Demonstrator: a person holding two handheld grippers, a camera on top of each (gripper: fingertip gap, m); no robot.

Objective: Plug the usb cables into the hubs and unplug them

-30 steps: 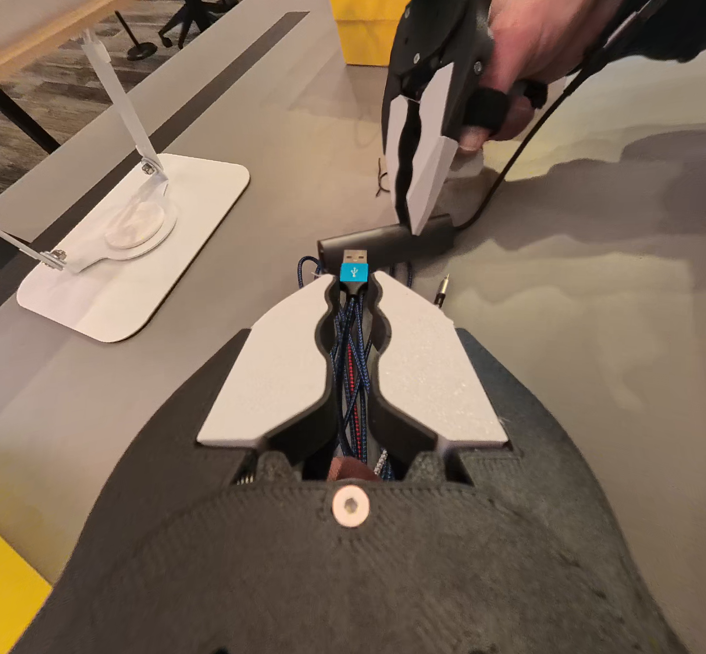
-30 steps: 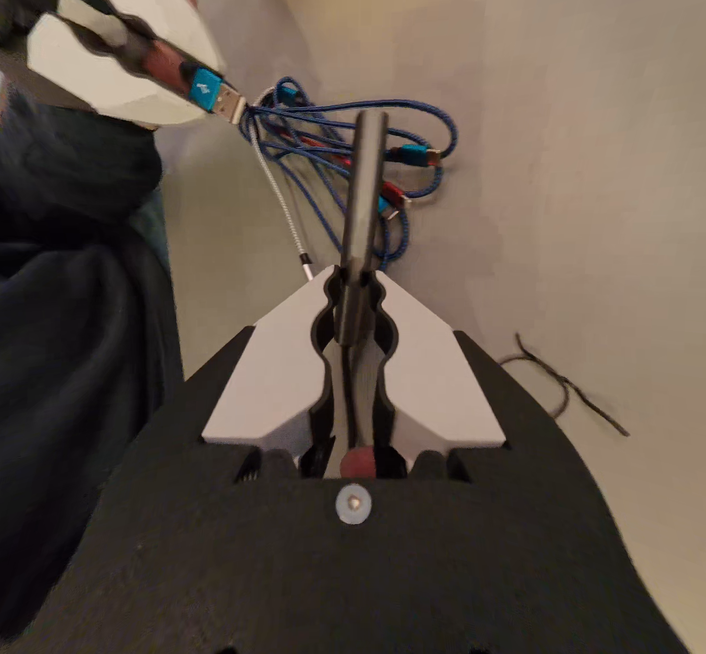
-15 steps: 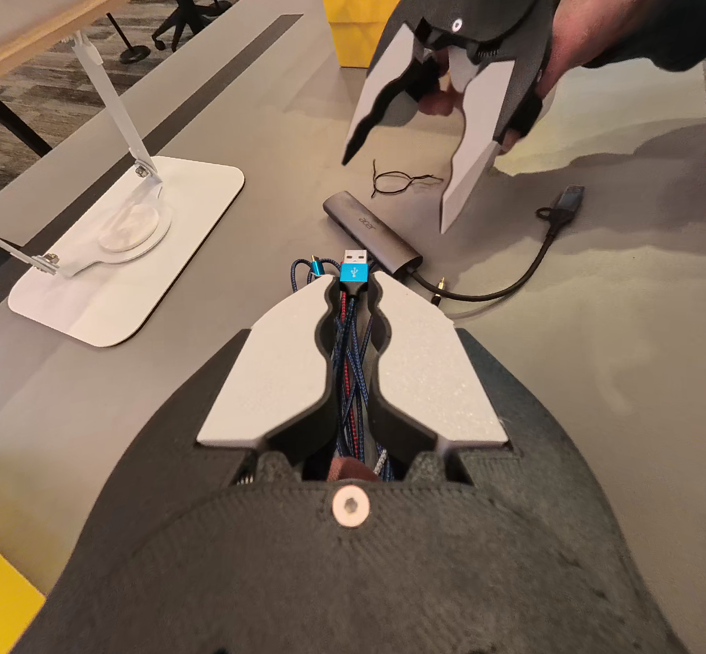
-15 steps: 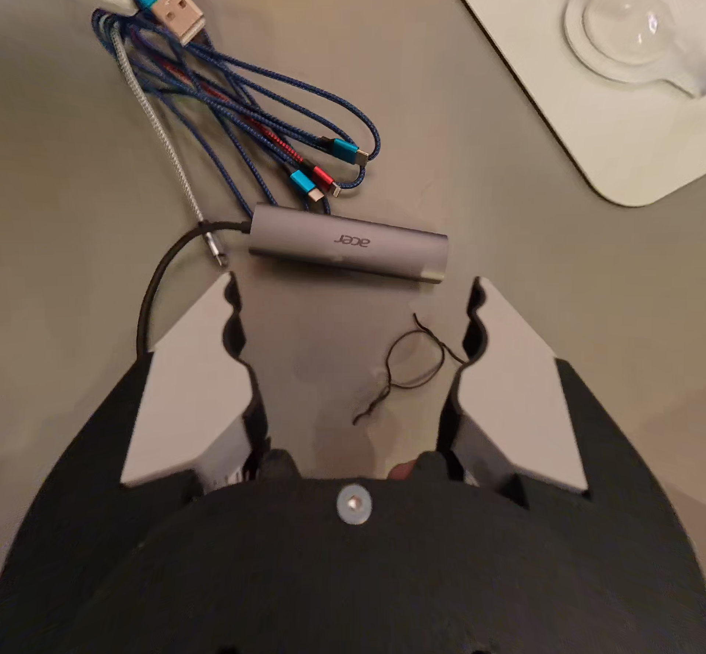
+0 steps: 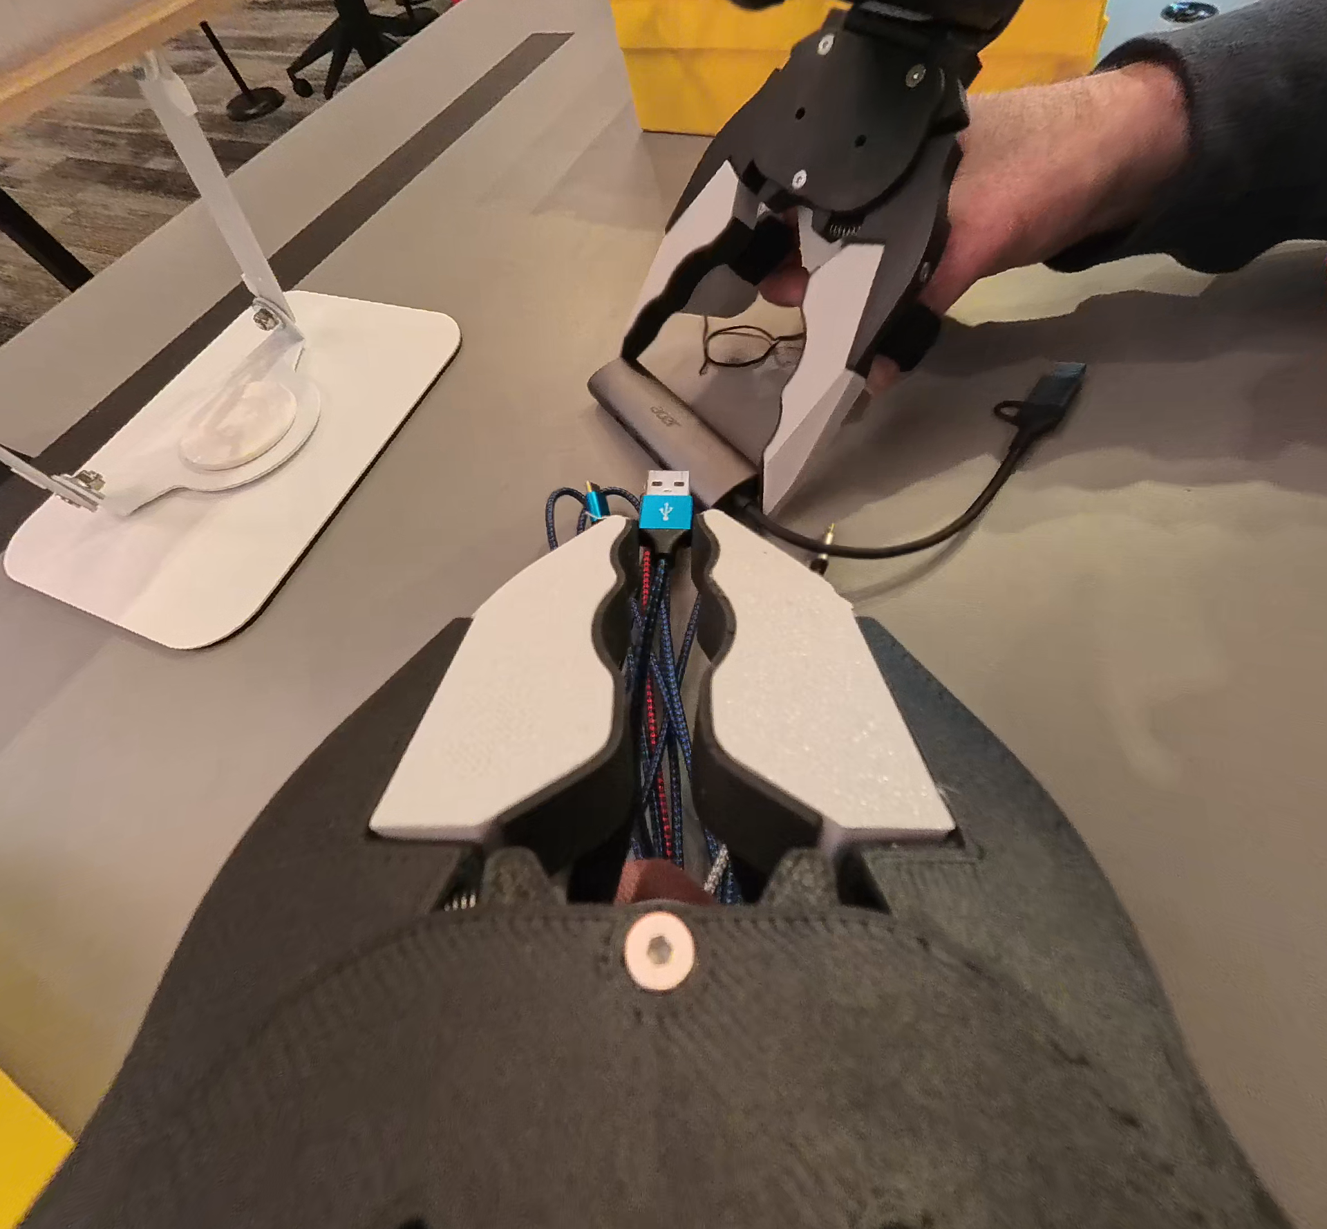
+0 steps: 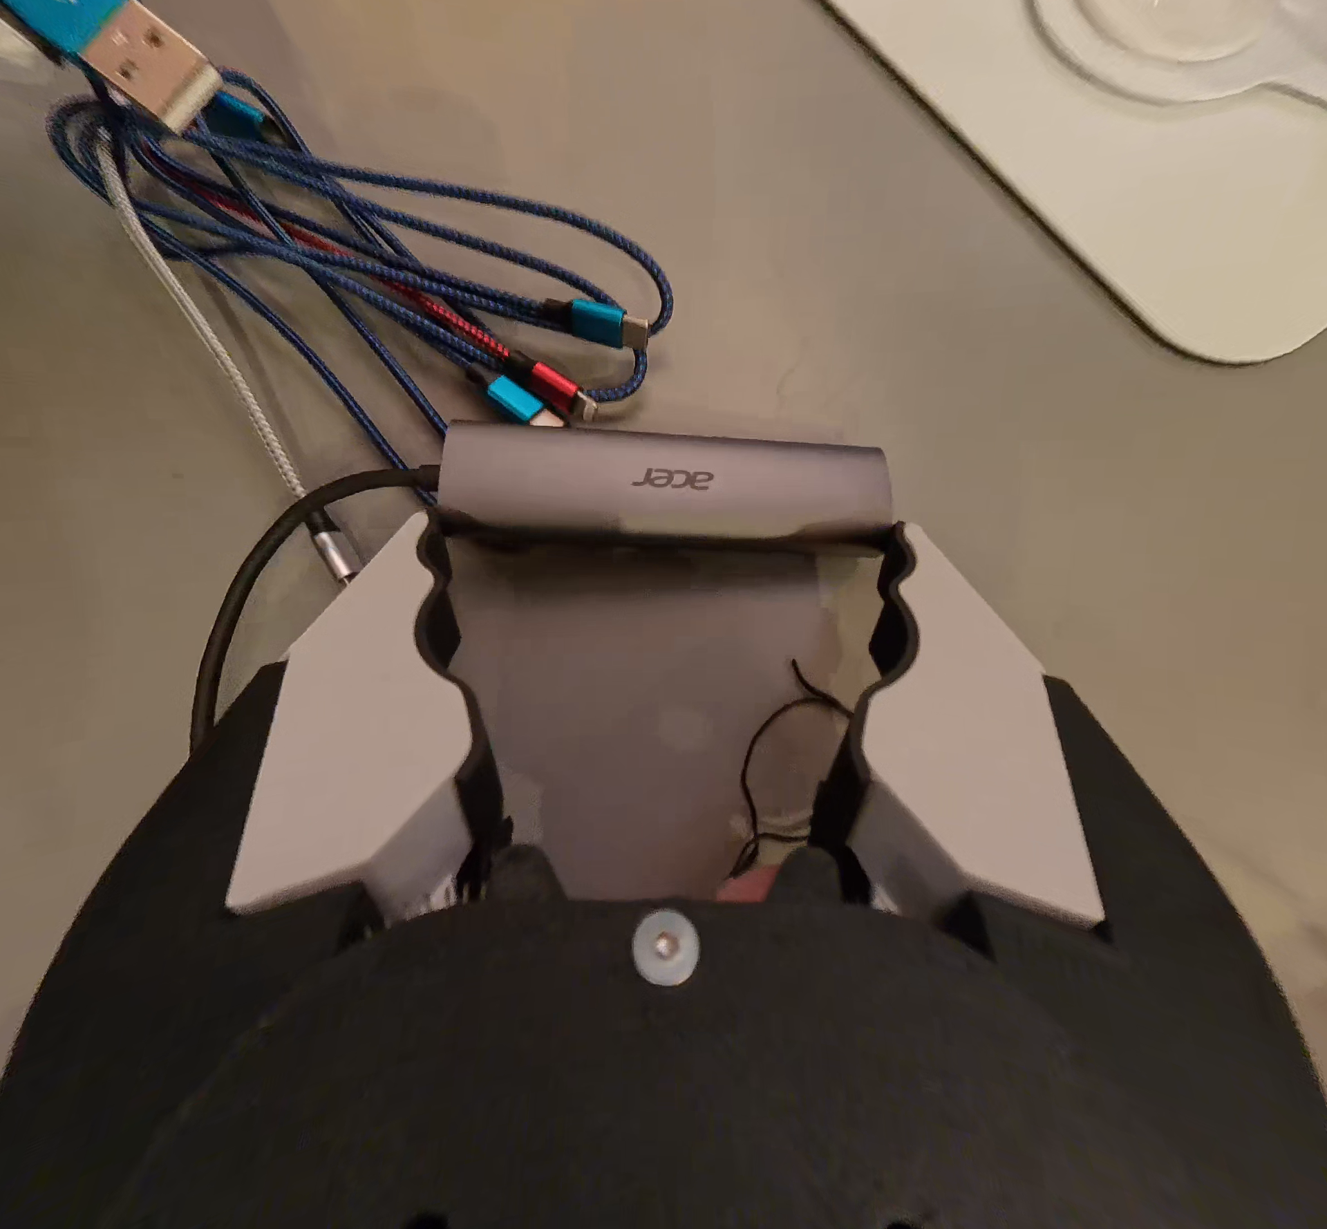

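Gripping a blue USB plug (image 5: 666,512), the left gripper (image 5: 664,534) faces the hub (image 6: 664,480) at 1 o'clock; right gripper (image 6: 664,534) fingers spread wide, straddling its ends on the tabletop (image 5: 1077,656).

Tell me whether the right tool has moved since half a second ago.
Yes. In the left wrist view the right tool has dropped from above the table to straddle the grey hub, its jaws open at the hub's two ends, near the black thread.

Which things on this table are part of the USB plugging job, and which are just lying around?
Part of the job:
- blue USB plug, held by the left gripper
- grey hub, between the open right gripper's fingers
- braided cable bundle

Lying about:
- white stand base
- yellow bin
- black thread loop
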